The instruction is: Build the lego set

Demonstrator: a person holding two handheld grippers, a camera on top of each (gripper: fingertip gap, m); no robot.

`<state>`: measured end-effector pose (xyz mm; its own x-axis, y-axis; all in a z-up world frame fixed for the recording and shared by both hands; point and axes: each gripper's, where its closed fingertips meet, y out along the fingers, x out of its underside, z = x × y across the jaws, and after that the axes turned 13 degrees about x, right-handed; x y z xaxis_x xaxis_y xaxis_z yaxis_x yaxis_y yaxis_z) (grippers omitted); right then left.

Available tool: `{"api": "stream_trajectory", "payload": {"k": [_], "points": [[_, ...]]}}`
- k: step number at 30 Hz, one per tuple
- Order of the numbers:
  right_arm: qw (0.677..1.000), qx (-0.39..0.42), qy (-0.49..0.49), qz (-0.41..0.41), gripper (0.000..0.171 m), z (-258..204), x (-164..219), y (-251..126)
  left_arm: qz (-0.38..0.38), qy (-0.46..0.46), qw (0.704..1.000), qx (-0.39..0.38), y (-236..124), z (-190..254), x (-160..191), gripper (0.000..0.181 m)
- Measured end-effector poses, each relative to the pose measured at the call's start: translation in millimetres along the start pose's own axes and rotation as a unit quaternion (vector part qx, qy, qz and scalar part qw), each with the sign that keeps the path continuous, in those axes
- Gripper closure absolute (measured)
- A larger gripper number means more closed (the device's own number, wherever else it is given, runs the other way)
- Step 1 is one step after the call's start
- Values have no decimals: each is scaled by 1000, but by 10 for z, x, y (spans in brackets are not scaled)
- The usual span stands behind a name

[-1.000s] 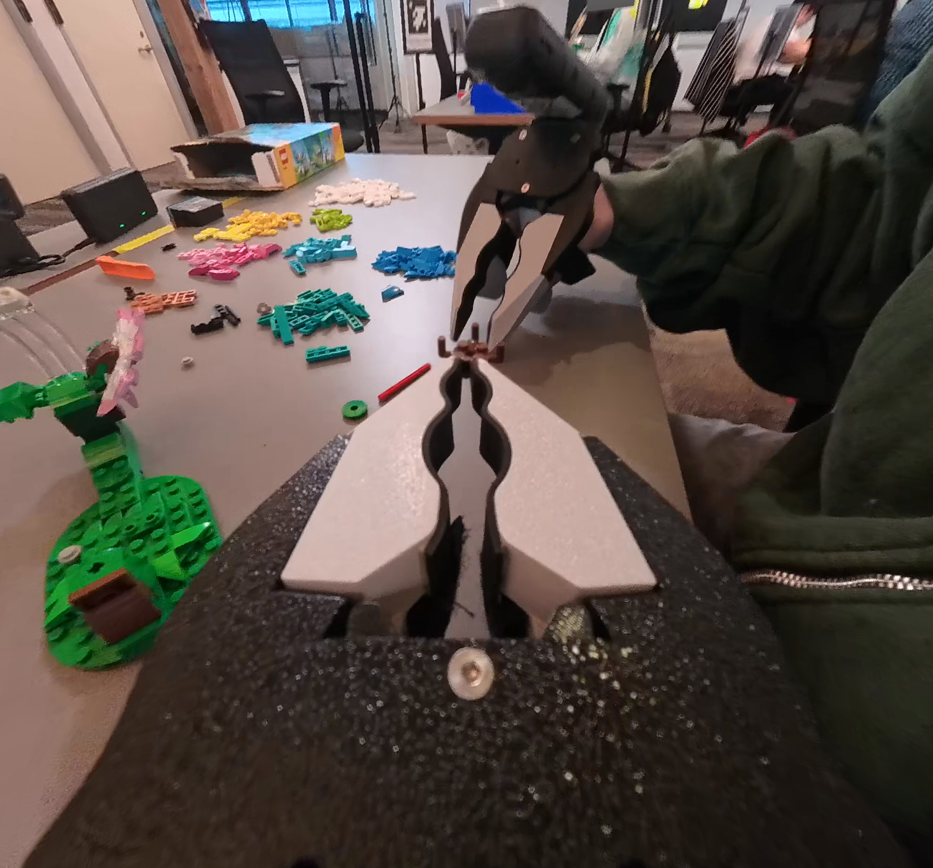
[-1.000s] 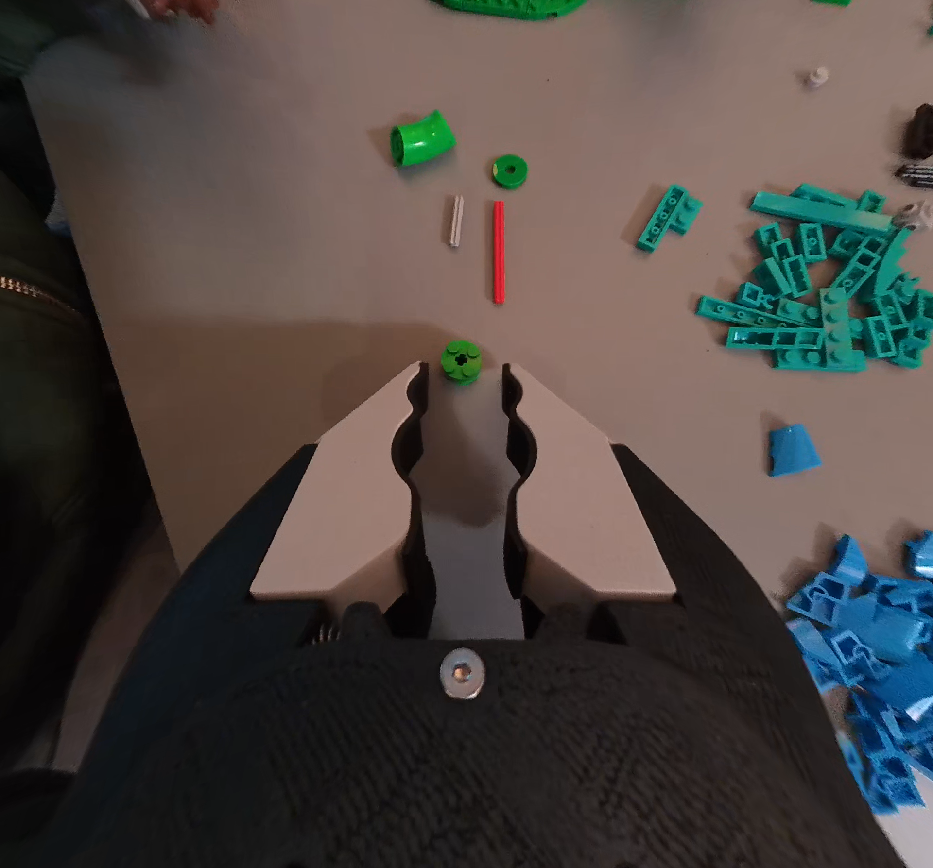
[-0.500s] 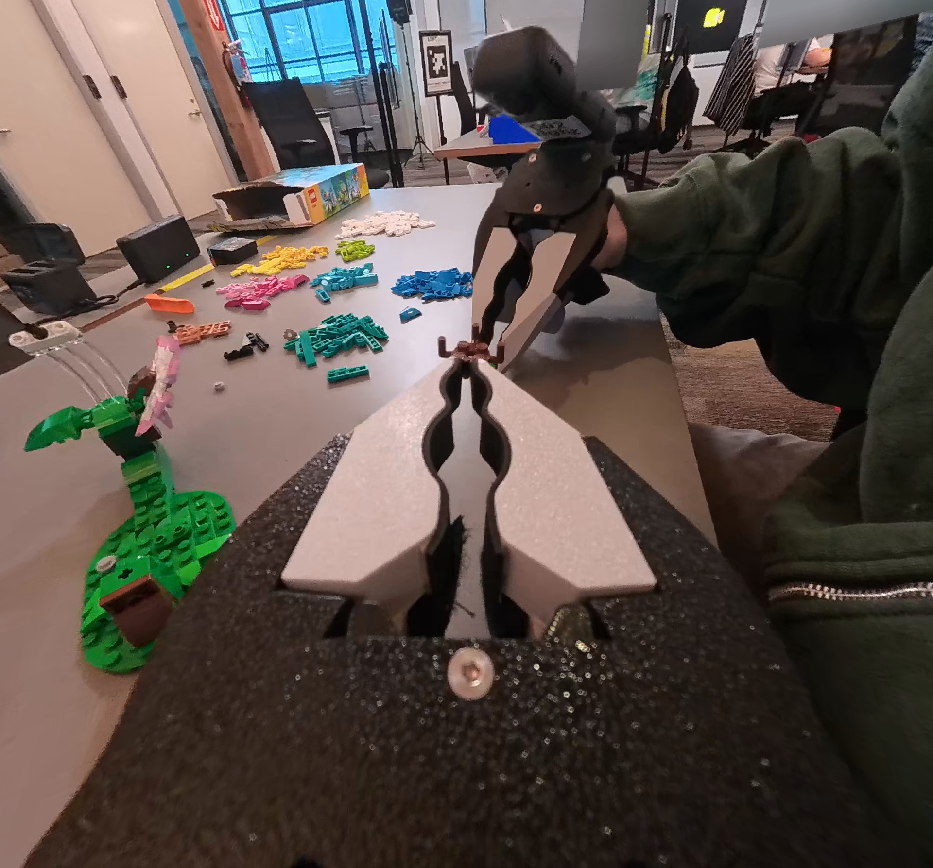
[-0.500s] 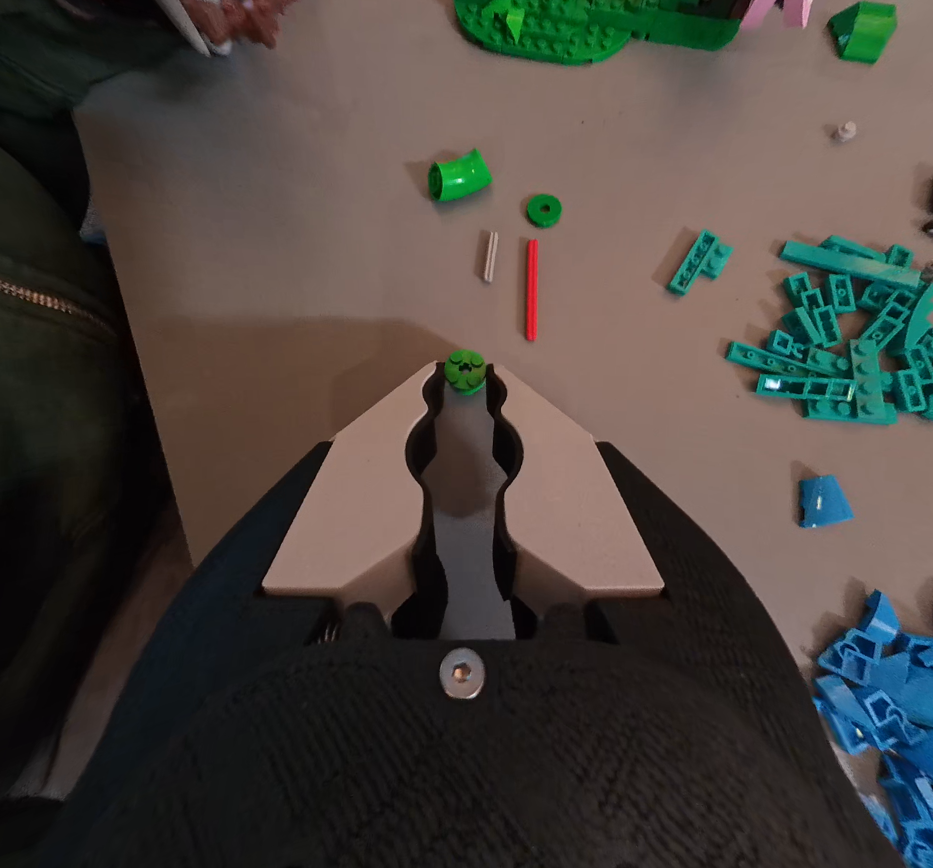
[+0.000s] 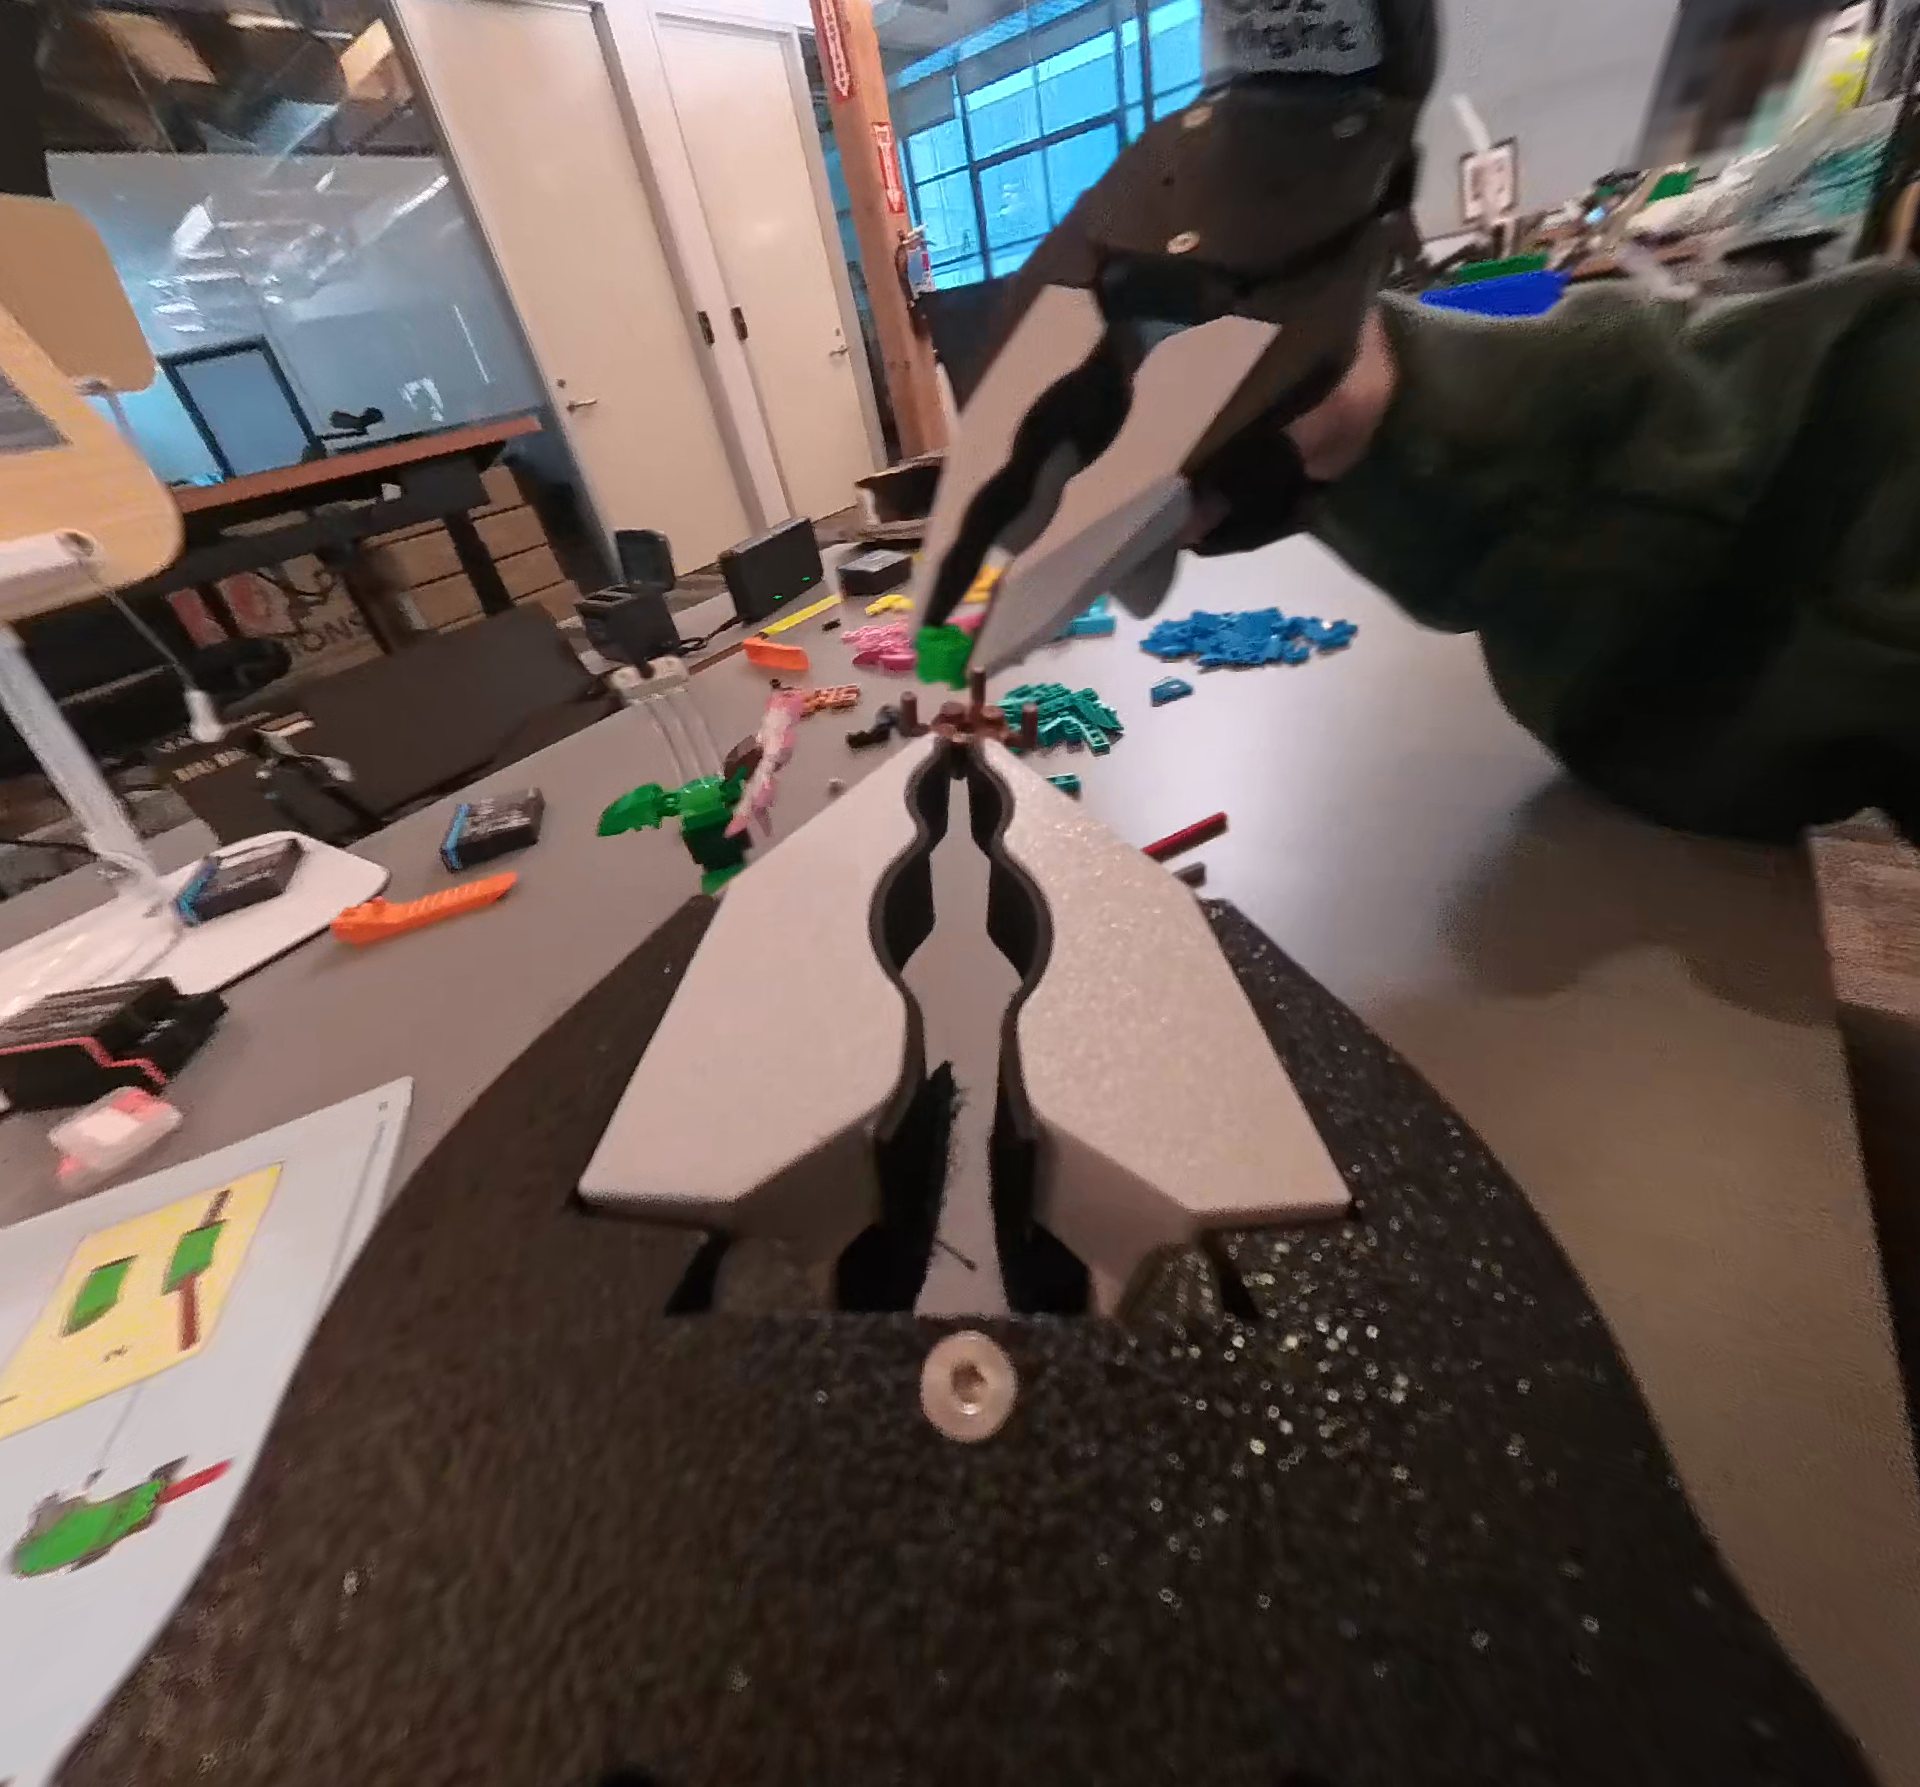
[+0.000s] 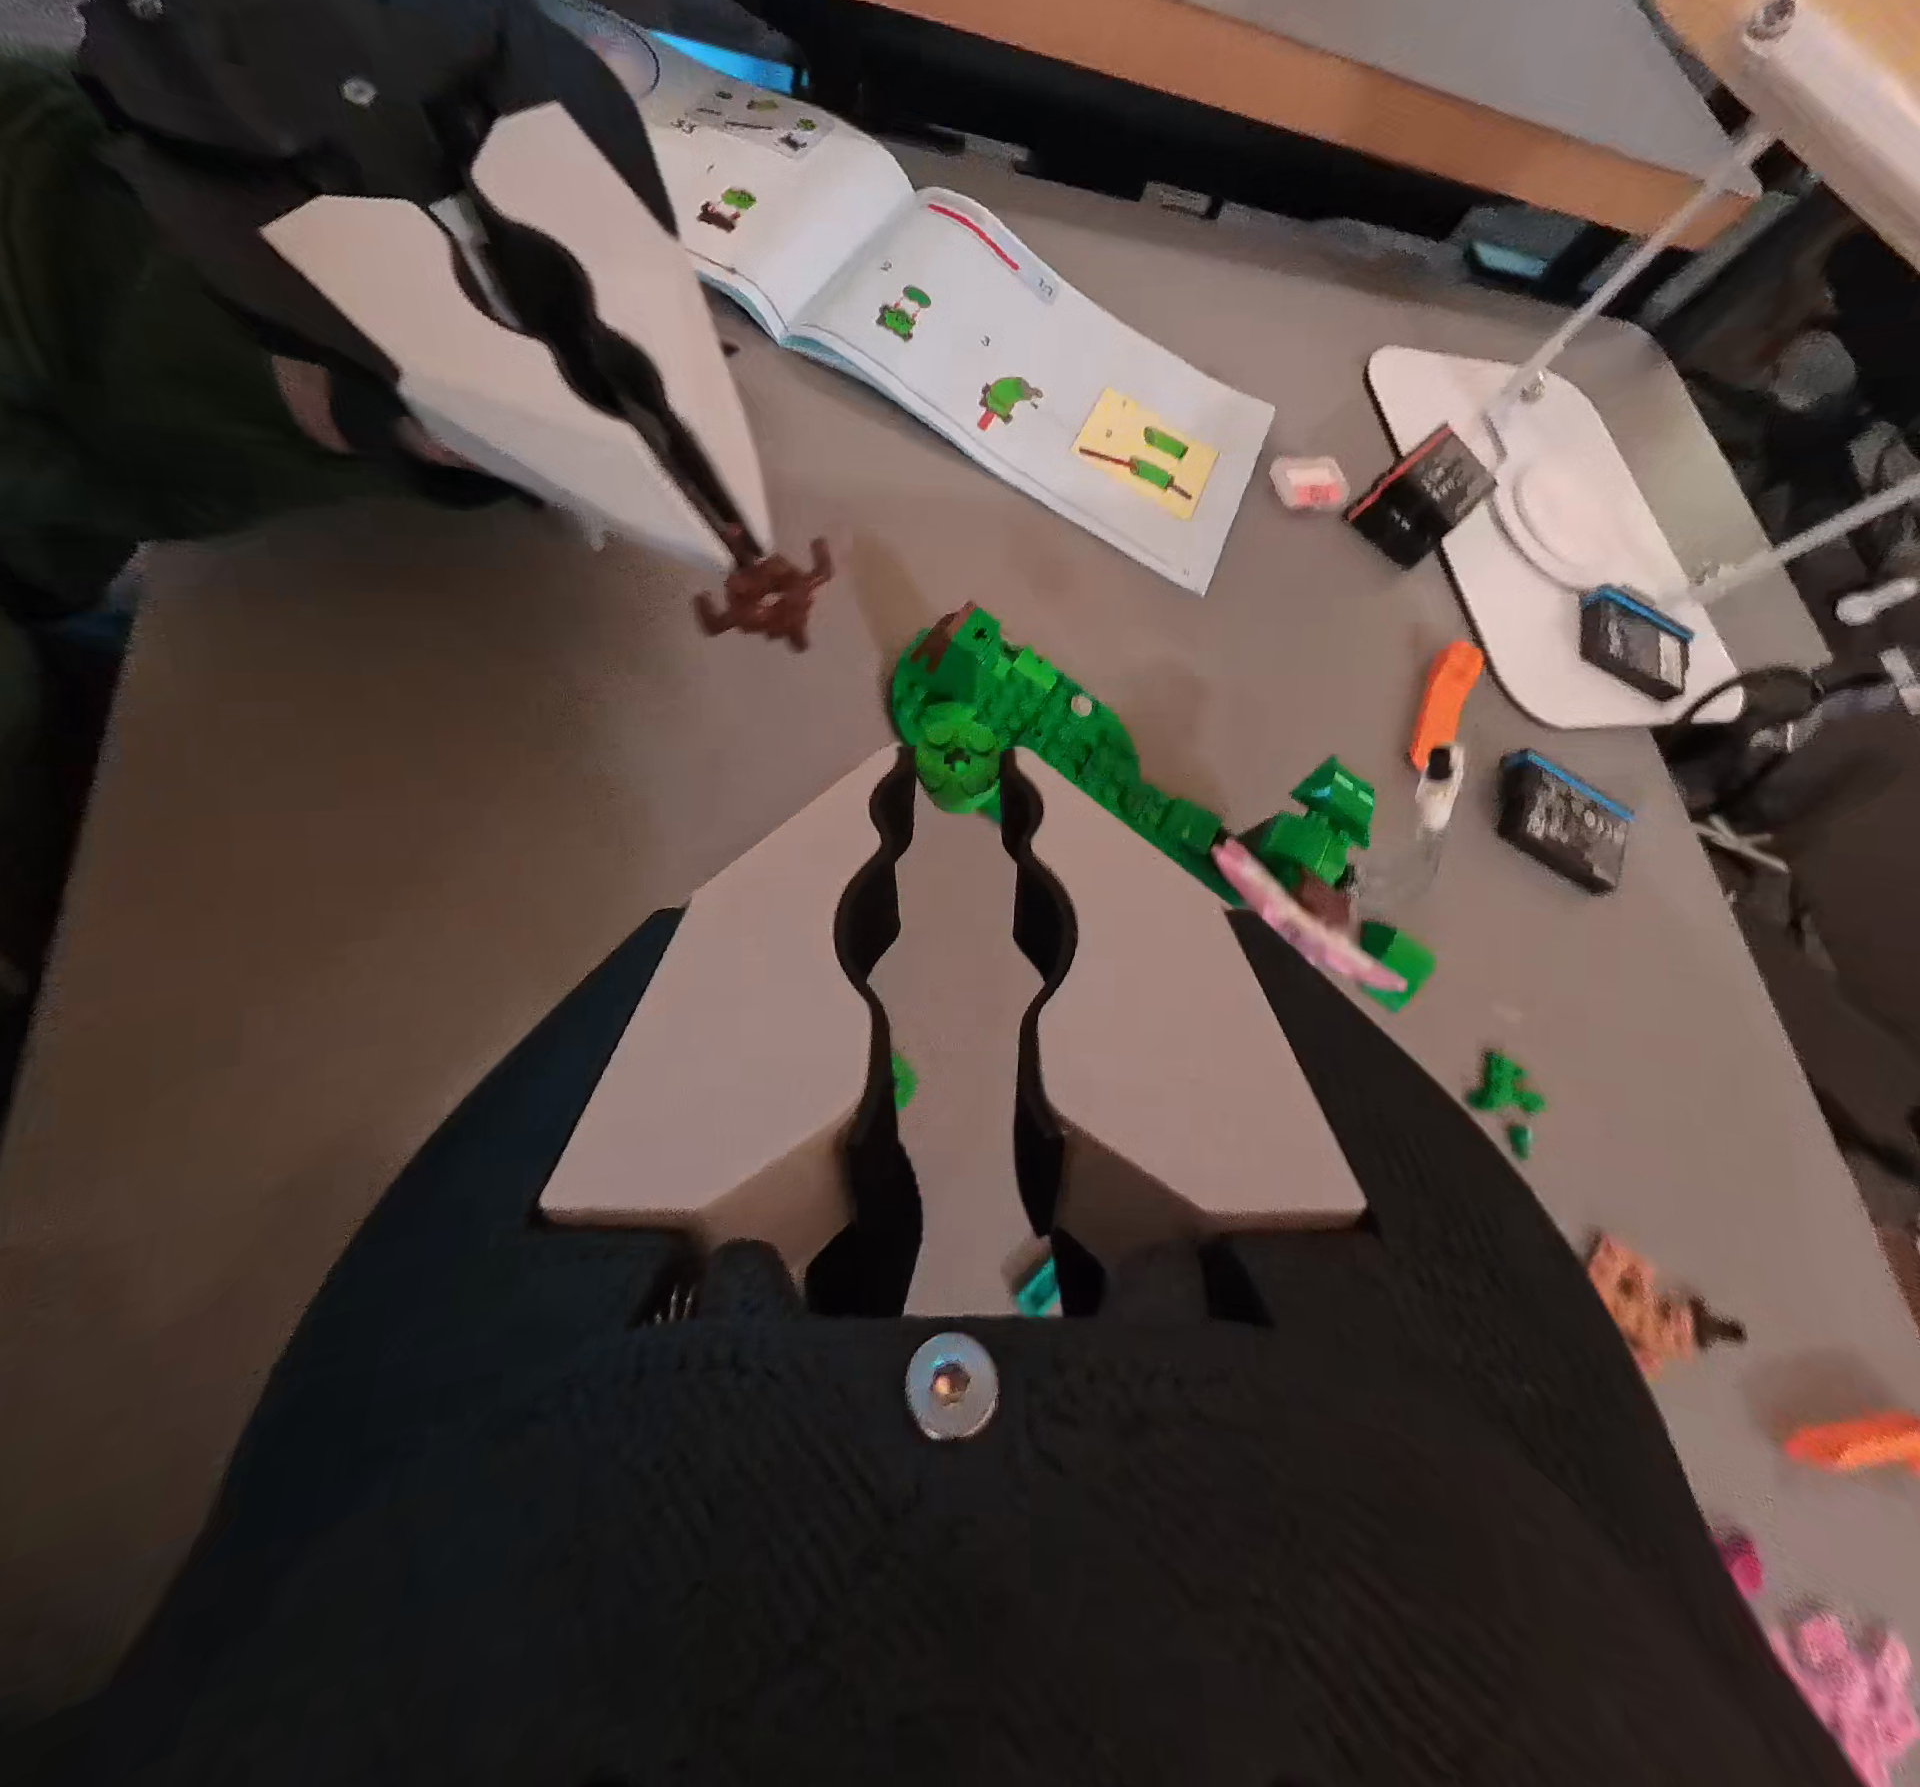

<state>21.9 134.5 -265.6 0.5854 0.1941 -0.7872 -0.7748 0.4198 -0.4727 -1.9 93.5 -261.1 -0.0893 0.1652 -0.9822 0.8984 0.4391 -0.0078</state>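
Note:
My left gripper [image 5: 954, 745] is shut on a small brown branched piece [image 5: 966, 721], held above the table; it also shows in the right wrist view [image 6: 769, 594]. My right gripper [image 6: 958, 769] is shut on a round green stud piece [image 6: 956, 763], lifted off the table. In the left wrist view the right gripper [image 5: 961, 641] holds the green piece [image 5: 942, 654] just above the brown piece. The green lego build with a pink flower [image 6: 1081, 750] lies on the table beyond my right gripper.
An open instruction booklet [image 6: 966, 324] lies at the far side, also near the left gripper [image 5: 135, 1322]. Sorted piles of blue [image 5: 1247, 638], teal [image 5: 1060, 711] and pink [image 5: 883, 644] bricks lie beyond. An orange brick separator [image 5: 421, 906], black boxes [image 6: 1564, 818] and a white lamp base [image 6: 1538, 532] stand nearby. My right fingertips sit around 6 centimeters from my left ones.
My right gripper has closed on the green round piece, lifted it and swung toward the left gripper. Both grippers have risen and turned, and the green piece now hangs just over the brown piece.

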Motion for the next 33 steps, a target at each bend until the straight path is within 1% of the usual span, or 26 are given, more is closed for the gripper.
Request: {"api": "stream_trajectory", "payload": {"k": [3,5,7,11,15,19,24,29,31,32,33], "points": [[1000,-9,10,23,156,47,-22,148,15,-32,999,36,31,56,14,181],[998,-8,27,54,156,44,-26,180,15,-38,998,41,40,60,33,181],[996,-18,51,65,156,18,11,167,9,-38,998,44,56,68,55,181],[990,-41,101,92,156,-14,-24,147,0,-36,998,43,77,66,88,181],[987,-43,126,93,156,2,40,225,4,-38,999,35,65,36,81,181],[974,-65,173,129,157,15,-31,212,-4,-32,999,30,72,31,99,181],[967,-64,187,158,157,74,-92,147,-3,-30,999,28,69,28,96,181],[963,-68,199,168,157,94,-116,122,-5,-28,999,29,72,33,99,181],[945,-106,237,197,156,78,-207,50,-5,-28,999,30,72,33,98,181],[923,-149,277,220,156,63,-287,-30,-6,-28,999,30,72,34,99,181],[890,-202,328,242,157,72,-367,-129,-6,-28,999,30,72,34,100,181]]}}
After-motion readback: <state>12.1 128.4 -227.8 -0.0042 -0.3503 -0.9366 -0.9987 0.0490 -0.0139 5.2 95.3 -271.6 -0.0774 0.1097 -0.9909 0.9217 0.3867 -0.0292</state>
